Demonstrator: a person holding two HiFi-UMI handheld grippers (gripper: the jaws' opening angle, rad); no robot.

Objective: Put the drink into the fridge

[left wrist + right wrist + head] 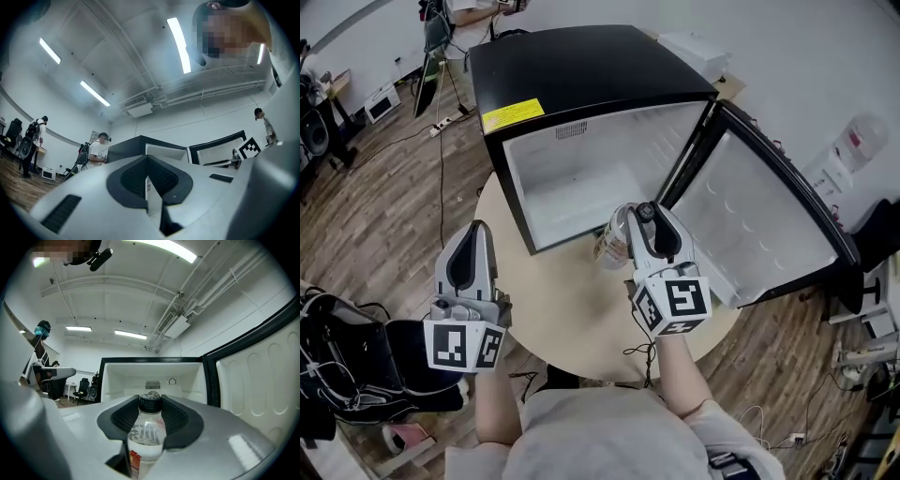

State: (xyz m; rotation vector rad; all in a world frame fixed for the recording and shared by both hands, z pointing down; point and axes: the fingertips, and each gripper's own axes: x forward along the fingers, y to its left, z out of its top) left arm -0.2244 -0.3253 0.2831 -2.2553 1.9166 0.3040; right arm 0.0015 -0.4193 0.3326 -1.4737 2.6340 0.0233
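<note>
Fridge point(581, 66), black outside and white inside, stands on the round table point(572, 309). Its door point(750, 216) is swung wide to my right, so the compartment faces me unobstructed. I hold the right tool point(645, 217) just in front of that opening, its jaws clamped on either side of the drink point(614, 242), a clear bottle with a dark cap point(150, 401). The grip sits high, near the neck, which I judge leaves the base free to set down on the fridge floor. The drink is above the table's far edge, upright and not yet inside. The left tool point(476, 234) hangs low at my left with its jaws closed together on nothing, well apart from the work.
</note>
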